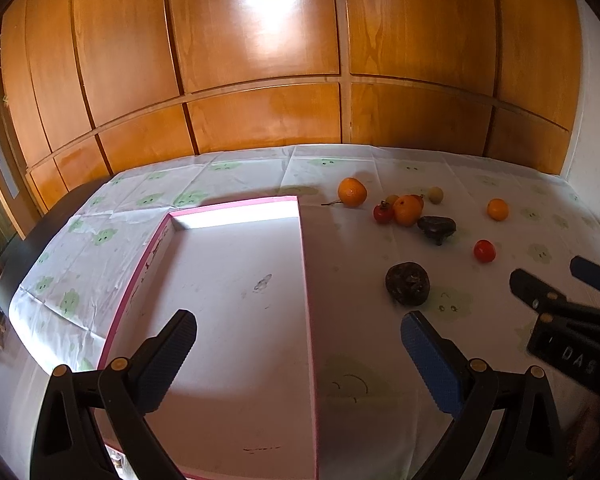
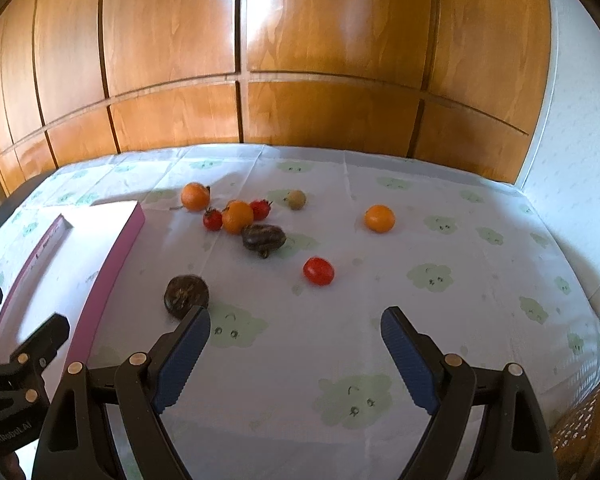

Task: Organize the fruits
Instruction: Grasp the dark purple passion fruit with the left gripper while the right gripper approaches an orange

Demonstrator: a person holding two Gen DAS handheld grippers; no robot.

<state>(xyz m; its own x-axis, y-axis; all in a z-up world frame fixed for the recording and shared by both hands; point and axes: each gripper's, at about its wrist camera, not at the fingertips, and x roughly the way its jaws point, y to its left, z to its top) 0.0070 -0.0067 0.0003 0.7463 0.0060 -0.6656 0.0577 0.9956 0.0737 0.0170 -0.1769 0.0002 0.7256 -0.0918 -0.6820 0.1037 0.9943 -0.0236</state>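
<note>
Several fruits lie loose on the white cloth: oranges (image 2: pixel 195 196) (image 2: pixel 379 218), red tomatoes (image 2: pixel 318 271) (image 2: pixel 213 219), a dark round fruit (image 2: pixel 186 294) (image 1: pixel 407 283), another dark fruit (image 2: pixel 263 237) and a small pale one (image 2: pixel 296 199). A shallow pink-edged white box (image 1: pixel 236 304) (image 2: pixel 112 256) lies left of them, with nothing in it. My left gripper (image 1: pixel 298 354) is open above the box's right wall. My right gripper (image 2: pixel 296 344) is open and empty above the cloth, just in front of the near dark fruit; it also shows in the left wrist view (image 1: pixel 560 280).
A wooden panelled wall (image 2: pixel 300 60) runs along the table's far edge. The cloth (image 2: pixel 460 280) has green cartoon prints. A white wall (image 2: pixel 580 140) stands at the right. A woven chair (image 2: pixel 580 420) sits at the near right corner.
</note>
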